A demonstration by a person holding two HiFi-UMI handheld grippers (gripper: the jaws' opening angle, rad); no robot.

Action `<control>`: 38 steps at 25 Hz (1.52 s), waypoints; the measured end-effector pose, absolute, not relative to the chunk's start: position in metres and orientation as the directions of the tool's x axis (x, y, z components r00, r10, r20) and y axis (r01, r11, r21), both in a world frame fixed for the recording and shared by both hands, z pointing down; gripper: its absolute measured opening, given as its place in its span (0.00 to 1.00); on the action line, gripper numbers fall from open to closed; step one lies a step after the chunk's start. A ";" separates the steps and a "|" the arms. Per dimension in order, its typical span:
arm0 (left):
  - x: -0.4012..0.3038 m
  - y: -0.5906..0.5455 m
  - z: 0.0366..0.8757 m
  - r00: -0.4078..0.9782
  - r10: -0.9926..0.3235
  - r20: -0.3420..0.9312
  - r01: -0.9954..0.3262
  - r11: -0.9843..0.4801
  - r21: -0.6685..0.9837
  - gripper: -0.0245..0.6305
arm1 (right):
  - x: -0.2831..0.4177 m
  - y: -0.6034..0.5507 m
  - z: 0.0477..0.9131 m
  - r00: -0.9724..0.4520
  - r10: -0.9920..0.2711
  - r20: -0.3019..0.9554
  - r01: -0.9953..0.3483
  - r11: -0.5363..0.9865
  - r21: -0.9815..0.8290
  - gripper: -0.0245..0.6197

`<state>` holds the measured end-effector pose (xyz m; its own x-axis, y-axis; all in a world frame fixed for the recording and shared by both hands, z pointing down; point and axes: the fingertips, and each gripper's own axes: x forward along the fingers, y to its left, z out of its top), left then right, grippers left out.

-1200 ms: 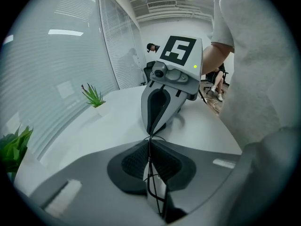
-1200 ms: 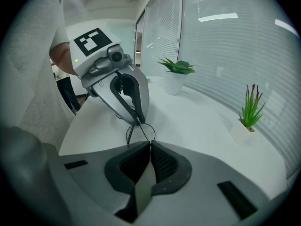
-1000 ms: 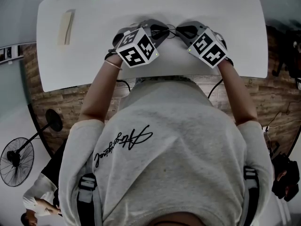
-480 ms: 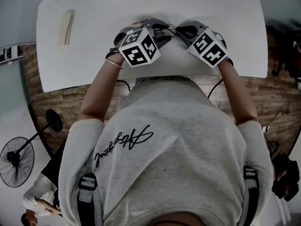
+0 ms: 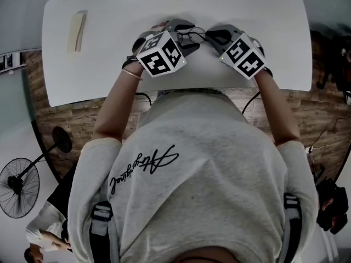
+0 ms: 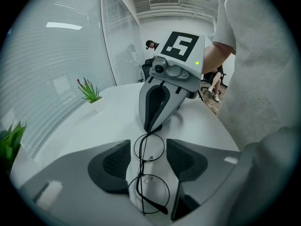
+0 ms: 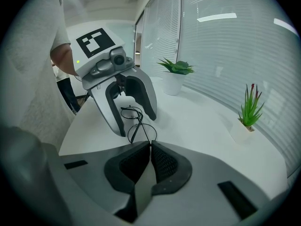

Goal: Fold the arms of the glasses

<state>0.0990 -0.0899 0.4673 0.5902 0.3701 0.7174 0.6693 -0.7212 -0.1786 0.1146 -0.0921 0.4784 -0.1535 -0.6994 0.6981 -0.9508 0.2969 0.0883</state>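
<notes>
White tabletop is seen beneath both tools, and the glasses are found between them. The left tongs have just been opened wide around the lenses, untouched. The right tongs are pinched shut on the frame's far end.

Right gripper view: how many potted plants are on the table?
2. The broad-leaved plant stands far back, near the middle of the view. The thin-leaved plant stands nearer, at the right. Both sit on the white table beside the window blinds. Others may lie outside this view.
</notes>
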 end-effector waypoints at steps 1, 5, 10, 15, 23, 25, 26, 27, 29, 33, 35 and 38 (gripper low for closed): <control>0.099 -0.091 0.467 0.596 0.368 0.714 0.663 -0.727 -0.178 0.39 | 0.115 -0.092 0.478 -0.148 -0.704 0.695 -0.952 0.291 0.093 0.06; 0.097 -0.096 0.464 0.617 0.362 0.699 0.635 -0.753 -0.171 0.41 | 0.117 -0.093 0.475 -0.127 -0.720 0.683 -0.955 0.275 0.112 0.06; 0.093 -0.103 0.463 0.648 0.351 0.676 0.591 -0.792 -0.156 0.42 | 0.118 -0.092 0.473 -0.123 -0.743 0.658 -0.963 0.251 0.103 0.07; 0.087 -0.109 0.466 0.665 0.341 0.665 0.560 -0.816 -0.142 0.42 | 0.121 -0.093 0.470 -0.116 -0.765 0.633 -0.971 0.221 0.089 0.09; 0.084 -0.122 0.456 0.734 0.310 0.604 0.464 -0.878 -0.113 0.43 | 0.123 -0.092 0.466 -0.108 -0.783 0.612 -0.978 0.195 0.078 0.10; 0.083 -0.125 0.452 0.754 0.302 0.584 0.439 -0.892 -0.106 0.43 | 0.123 -0.091 0.466 -0.106 -0.787 0.607 -0.980 0.186 0.071 0.10; 0.083 -0.126 0.450 0.761 0.297 0.577 0.429 -0.898 -0.104 0.43 | 0.123 -0.091 0.465 -0.104 -0.790 0.604 -0.981 0.182 0.069 0.11; 0.082 -0.127 0.449 0.767 0.291 0.572 0.419 -0.902 -0.104 0.43 | 0.124 -0.091 0.463 -0.101 -0.795 0.598 -0.982 0.176 0.069 0.11; 0.081 -0.129 0.446 0.780 0.276 0.562 0.400 -0.910 -0.108 0.43 | 0.125 -0.092 0.458 -0.092 -0.808 0.582 -0.985 0.160 0.067 0.12; 0.081 -0.134 0.435 0.817 0.248 0.521 0.351 -0.930 -0.107 0.43 | 0.127 -0.093 0.443 -0.076 -0.839 0.539 -0.990 0.129 0.060 0.13; 0.082 -0.138 0.427 0.843 0.225 0.488 0.315 -0.943 -0.110 0.43 | 0.128 -0.095 0.435 -0.069 -0.853 0.517 -0.992 0.115 0.059 0.13; 0.081 -0.147 0.414 0.885 0.180 0.430 0.247 -0.963 -0.105 0.43 | 0.128 -0.096 0.421 -0.055 -0.875 0.480 -0.994 0.096 0.061 0.15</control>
